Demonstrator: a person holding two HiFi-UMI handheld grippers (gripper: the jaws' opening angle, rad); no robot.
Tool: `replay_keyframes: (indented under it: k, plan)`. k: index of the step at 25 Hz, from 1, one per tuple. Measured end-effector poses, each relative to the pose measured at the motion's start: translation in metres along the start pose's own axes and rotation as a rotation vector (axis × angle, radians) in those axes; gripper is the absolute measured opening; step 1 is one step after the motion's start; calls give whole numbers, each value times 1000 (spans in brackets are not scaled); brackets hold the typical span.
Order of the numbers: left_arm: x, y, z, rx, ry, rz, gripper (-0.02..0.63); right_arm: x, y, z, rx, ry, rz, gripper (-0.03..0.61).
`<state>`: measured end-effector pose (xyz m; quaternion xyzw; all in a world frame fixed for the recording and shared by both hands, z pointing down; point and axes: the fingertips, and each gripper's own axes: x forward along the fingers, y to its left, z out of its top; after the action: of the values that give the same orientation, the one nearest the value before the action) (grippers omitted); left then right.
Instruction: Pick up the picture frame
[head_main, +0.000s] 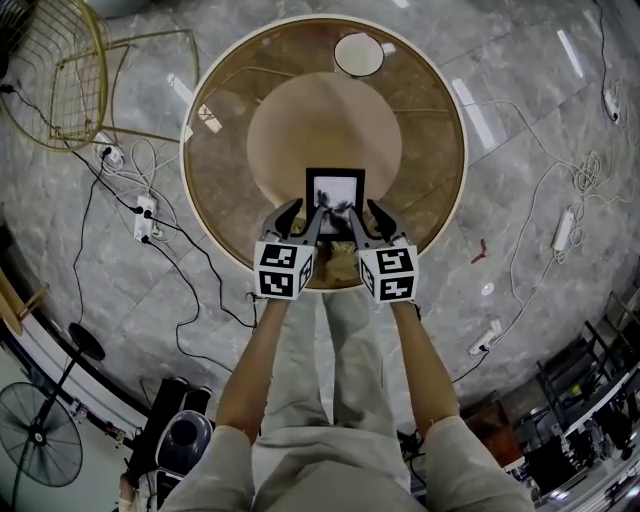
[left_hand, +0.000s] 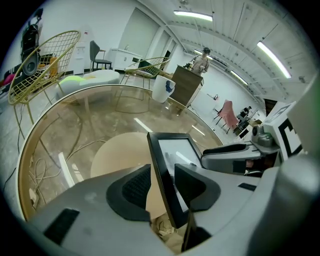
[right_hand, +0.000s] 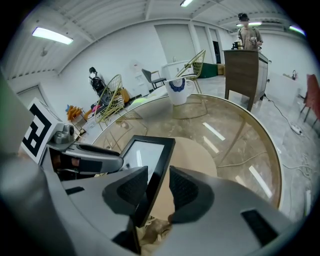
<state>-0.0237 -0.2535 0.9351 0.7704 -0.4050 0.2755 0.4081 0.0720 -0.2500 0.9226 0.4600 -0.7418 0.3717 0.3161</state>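
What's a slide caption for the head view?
Left hand-held gripper and right hand-held gripper clamp the frame at the glass table.

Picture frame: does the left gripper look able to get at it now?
Probably yes: the left gripper has its jaws on either side of the picture frame edge, seemingly closed on it, with nothing in between.

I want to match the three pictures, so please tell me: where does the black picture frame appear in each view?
Head view: the black square picture frame, just above centre.
Left gripper view: lower centre.
Right gripper view: lower centre, slightly left.
Shared landmark: the white round cup beyond it, in all three.
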Motion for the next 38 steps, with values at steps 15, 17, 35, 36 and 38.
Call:
replay_keyframes:
  k: [15, 17, 35, 36, 38]
  plan:
    - [0, 1, -1, 15, -18, 46, 120, 5, 5, -11, 69, 10, 28, 97]
    - [1, -1, -1, 11, -15, 44, 107, 5, 4, -11, 80, 8, 27, 100]
    - [-9, -3, 1, 0, -55, 70, 81, -3, 6, -8, 83, -20, 4, 84]
    - [-11, -4, 2, 4, -58, 69, 80, -4, 7, -8, 84, -22, 0, 83]
    - [-13, -6, 4, 10, -67, 67, 80, -7, 6, -7, 86, -27, -7, 83]
